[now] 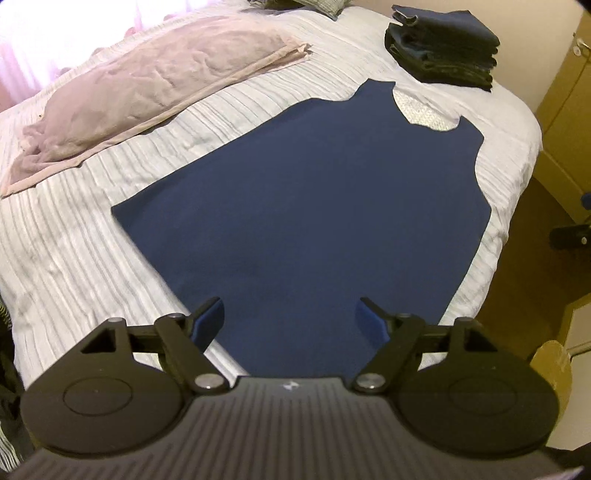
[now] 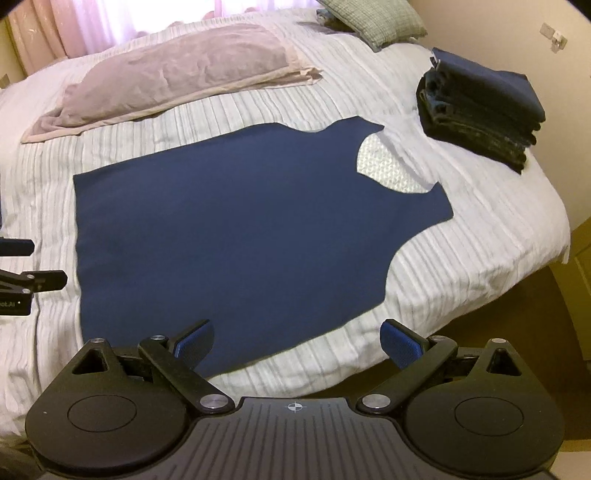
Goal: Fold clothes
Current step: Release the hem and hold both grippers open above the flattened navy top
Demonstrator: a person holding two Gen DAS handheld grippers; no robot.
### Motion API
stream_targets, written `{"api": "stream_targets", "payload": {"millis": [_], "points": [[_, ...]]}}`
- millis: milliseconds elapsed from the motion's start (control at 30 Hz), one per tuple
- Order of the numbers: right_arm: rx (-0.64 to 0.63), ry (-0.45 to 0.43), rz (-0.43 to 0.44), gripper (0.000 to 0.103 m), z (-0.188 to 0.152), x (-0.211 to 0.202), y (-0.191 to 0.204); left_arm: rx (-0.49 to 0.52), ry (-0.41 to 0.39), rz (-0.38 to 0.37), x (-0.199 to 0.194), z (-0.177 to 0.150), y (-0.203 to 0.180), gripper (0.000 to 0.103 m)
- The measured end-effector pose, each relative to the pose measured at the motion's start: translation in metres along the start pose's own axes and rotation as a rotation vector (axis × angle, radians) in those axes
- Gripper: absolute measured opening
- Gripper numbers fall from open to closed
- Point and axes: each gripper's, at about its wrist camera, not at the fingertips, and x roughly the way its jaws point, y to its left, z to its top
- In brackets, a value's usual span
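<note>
In the left wrist view, the left gripper (image 1: 290, 319) hovers with its jaws spread wide and nothing between them, above the near hem of a navy sleeveless top (image 1: 306, 206). The top lies flat on the bed (image 1: 74, 258), neckline pointing away, with the pale bedcover showing through the neck opening. A stack of folded dark clothes (image 1: 441, 44) sits beyond the top near the far right corner of the bed. A rumpled pinkish pillow (image 1: 155, 88) lies to the far left, apart from the top.

In the right wrist view, the right gripper (image 2: 299, 345) is likewise wide open and empty, over the top's (image 2: 240, 229) near edge by the armhole side. The folded stack (image 2: 480, 114) rests at the right, near the bed's (image 2: 480, 251) edge. The pillow (image 2: 177, 77) lies beyond the top, and a green cushion (image 2: 373, 20) sits at the head of the bed.
</note>
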Motion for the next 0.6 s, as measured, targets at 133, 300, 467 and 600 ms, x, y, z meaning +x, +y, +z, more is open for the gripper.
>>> {"api": "stream_targets", "payload": {"millis": [133,300,467,600], "points": [[-0.051,0.004,0.015,0.099,0.022,0.011,-0.007,-0.014,-0.007,0.002,0.007,0.017,-0.002,0.076],[-0.172,0.013,0.069,0.099,0.051,0.037,-0.026,-0.079,0.005,0.048,0.019,0.034,-0.006,0.077],[-0.342,0.029,0.151,0.099,0.077,0.074,-0.056,-0.182,0.030,0.124,0.034,0.045,-0.023,0.077],[-0.457,0.055,0.199,0.099,0.086,0.095,-0.083,-0.330,0.059,0.197,0.039,0.047,-0.052,0.077]]}}
